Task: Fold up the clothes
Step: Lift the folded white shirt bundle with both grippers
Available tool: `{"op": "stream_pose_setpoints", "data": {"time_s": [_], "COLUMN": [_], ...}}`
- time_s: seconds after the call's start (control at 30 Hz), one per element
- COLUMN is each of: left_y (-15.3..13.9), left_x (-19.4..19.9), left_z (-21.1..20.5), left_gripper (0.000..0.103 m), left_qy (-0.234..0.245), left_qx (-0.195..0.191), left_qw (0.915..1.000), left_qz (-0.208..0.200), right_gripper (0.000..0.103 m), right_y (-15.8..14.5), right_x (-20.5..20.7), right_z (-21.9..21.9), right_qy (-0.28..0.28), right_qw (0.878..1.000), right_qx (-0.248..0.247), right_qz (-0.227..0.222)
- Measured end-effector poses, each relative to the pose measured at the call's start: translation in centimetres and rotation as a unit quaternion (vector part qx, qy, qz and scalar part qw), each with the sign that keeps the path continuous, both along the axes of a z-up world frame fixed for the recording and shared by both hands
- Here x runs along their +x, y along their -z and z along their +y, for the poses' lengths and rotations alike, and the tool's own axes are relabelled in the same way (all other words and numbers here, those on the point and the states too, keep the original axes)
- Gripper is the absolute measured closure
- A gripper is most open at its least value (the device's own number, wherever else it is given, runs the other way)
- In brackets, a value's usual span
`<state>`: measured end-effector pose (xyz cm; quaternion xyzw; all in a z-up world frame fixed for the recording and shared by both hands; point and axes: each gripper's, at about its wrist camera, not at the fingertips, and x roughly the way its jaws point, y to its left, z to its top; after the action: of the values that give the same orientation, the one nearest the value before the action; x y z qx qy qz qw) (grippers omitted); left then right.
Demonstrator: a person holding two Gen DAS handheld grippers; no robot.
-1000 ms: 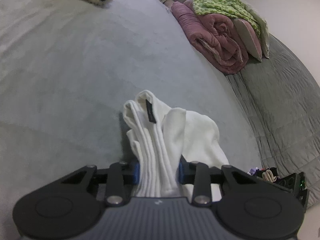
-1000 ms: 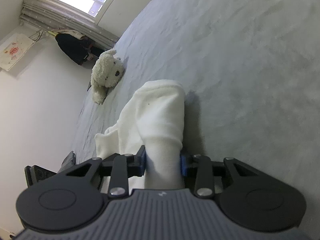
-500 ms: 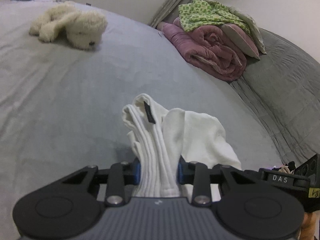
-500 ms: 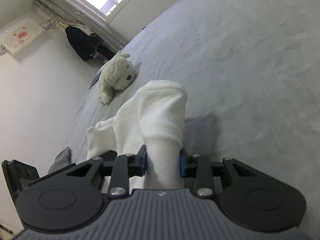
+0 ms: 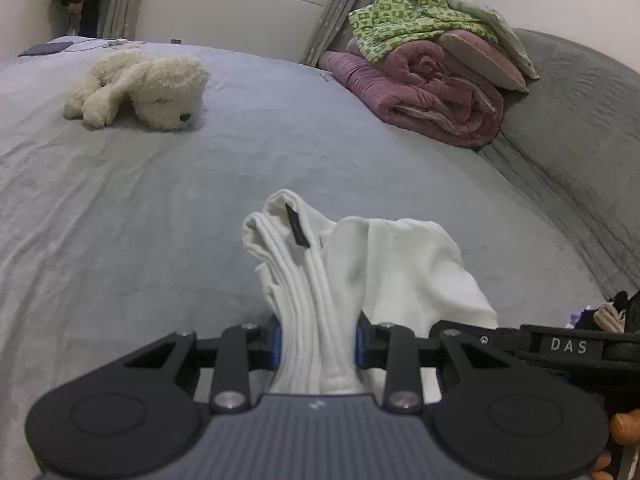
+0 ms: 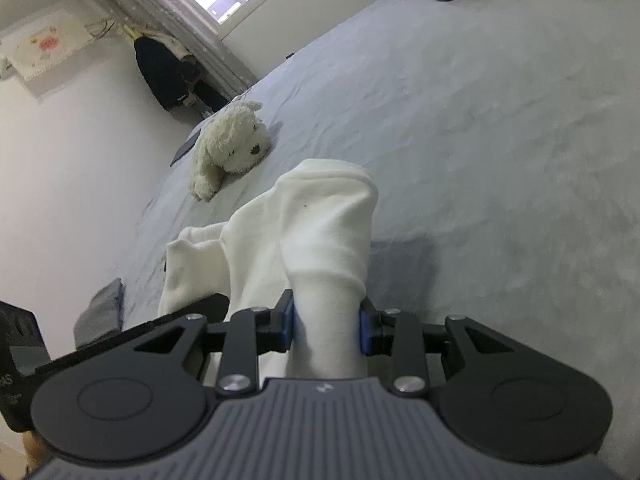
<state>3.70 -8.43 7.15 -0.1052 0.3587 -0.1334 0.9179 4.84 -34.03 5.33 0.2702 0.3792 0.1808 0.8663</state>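
Note:
A white garment [image 5: 360,264] hangs bunched above the grey bed [image 5: 160,208]. My left gripper [image 5: 318,340] is shut on its ribbed edge, where a small black label [image 5: 296,230] shows. In the right wrist view the same white garment [image 6: 316,220] drapes forward, and my right gripper [image 6: 326,330] is shut on a thick fold of it. The right gripper's black body [image 5: 560,348] shows at the right edge of the left wrist view, close beside the left one. The left gripper's body [image 6: 24,344] appears at the lower left of the right wrist view.
A cream plush dog [image 5: 140,88] lies on the bed at the far left. A rolled pink quilt [image 5: 432,92] with a green patterned cloth [image 5: 416,20] on top sits at the far right. A grey quilted cover [image 5: 580,152] runs along the right side. Dark clothes [image 6: 168,76] hang by the window.
Both grippers have lifted and tilted up with the garment held; the window, walls and plush dog have come further into view. Their hold on the cloth is unchanged.

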Motion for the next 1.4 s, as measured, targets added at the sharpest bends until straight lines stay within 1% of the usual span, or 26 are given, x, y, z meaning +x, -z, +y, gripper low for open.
{"op": "stream_pose_setpoints", "data": {"time_s": [0.1,0.23,0.4,0.73,0.87,1.07,1.2,1.33,1.4], "left_y": [0.6,0.9,0.9,1.0,0.8,0.4,-0.2,-1.4,-2.0], "left_x": [0.0,-0.4,-0.8,-1.4,-1.6,-1.7,-2.0,-2.0,-2.1], "left_z": [-0.5,-1.2,-1.7,-2.6,-2.9,-3.1,-3.3,-3.7,-4.7], "left_gripper": [0.071,0.071,0.071,0.071,0.071,0.071,0.071,0.071,0.071], "left_qy": [-0.007,-0.016,-0.019,-0.031,-0.03,-0.025,-0.018,-0.01,-0.009], "left_qx": [0.014,0.03,0.048,0.087,0.093,0.08,0.061,0.025,0.002], "left_qw": [0.9998,0.9994,0.9987,0.9957,0.9951,0.9963,0.9976,0.9992,0.9995], "left_qz": [0.01,0.009,0.003,-0.005,-0.012,-0.02,-0.027,-0.029,-0.031], "right_gripper": [0.069,0.069,0.069,0.069,0.069,0.069,0.069,0.069,0.07], "right_y": [0.4,0.5,0.4,0.0,-0.3,-0.8,-1.6,-2.9,-3.8], "right_x": [0.4,0.6,0.6,0.1,0.1,0.0,-0.5,-1.4,-1.8], "right_z": [0.5,1.2,1.3,2.3,2.3,1.7,1.1,-0.1,-1.2], "right_qy": [-0.002,-0.003,-0.004,-0.022,-0.023,-0.021,-0.022,-0.018,-0.014], "right_qw": [1.0,0.999,0.999,0.996,0.996,0.995,0.994,0.993,0.992], "right_qx": [-0.015,-0.034,-0.042,-0.085,-0.089,-0.092,-0.101,-0.106,-0.109], "right_qz": [0.013,0.014,0.01,-0.006,-0.008,-0.018,-0.032,-0.053,-0.068]}}
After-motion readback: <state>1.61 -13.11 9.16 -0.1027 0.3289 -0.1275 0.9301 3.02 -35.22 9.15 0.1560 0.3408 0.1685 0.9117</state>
